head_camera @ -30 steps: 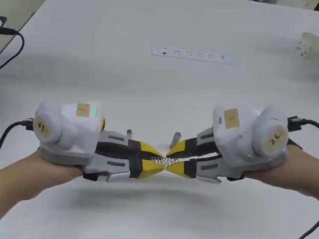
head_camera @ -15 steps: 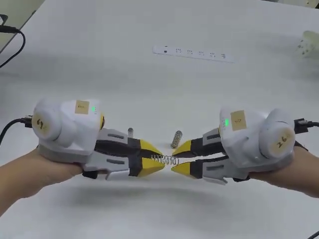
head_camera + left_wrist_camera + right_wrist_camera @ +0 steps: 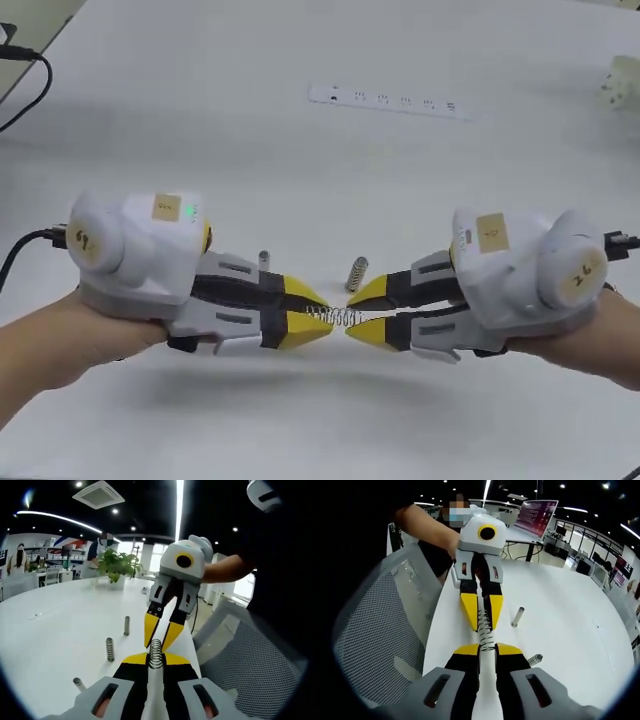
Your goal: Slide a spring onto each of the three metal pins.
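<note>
Spring (image 3: 336,318) hangs level just above the white table (image 3: 300,180), near the person, stretched between two grippers that face each other. The left gripper (image 3: 320,318) has its yellow jaws narrowed onto the spring's left end. The right gripper (image 3: 352,320) has its jaws pinched onto the right end. Just beyond them on the table, the left gripper view shows a bare pin (image 3: 78,682), a sprung pin (image 3: 109,649) and a second sprung pin (image 3: 126,625). A power strip (image 3: 390,102) lies at the far side.
</note>
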A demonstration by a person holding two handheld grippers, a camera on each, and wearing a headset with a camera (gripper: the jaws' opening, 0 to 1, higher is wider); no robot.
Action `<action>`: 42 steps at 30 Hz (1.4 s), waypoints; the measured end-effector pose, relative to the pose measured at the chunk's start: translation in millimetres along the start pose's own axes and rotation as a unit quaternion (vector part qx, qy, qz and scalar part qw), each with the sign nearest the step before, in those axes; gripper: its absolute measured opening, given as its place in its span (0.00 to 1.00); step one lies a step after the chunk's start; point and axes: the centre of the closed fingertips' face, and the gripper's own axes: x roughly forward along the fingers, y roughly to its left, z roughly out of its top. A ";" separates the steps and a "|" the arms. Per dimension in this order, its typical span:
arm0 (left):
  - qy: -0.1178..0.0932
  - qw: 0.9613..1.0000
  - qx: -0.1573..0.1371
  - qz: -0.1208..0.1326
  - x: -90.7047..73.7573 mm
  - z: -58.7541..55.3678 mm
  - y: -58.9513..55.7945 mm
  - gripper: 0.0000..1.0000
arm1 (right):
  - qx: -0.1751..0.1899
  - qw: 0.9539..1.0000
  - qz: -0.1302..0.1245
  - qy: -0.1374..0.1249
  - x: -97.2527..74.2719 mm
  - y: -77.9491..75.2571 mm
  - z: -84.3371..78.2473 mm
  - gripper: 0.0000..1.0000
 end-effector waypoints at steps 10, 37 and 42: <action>0.001 1.000 0.000 0.002 -1.0 -2.0 0.1 0.02 | -0.003 1.000 0.001 0.004 2.5 0.1 -0.9 0.09; 0.003 1.000 -0.008 -0.014 0.1 -4.9 -5.3 0.02 | -0.008 1.000 0.013 0.013 -0.4 7.2 -1.5 0.07; 0.005 1.000 -0.011 -0.014 0.5 -8.6 -5.9 0.02 | -0.004 1.000 0.014 0.003 -6.2 5.9 5.0 0.07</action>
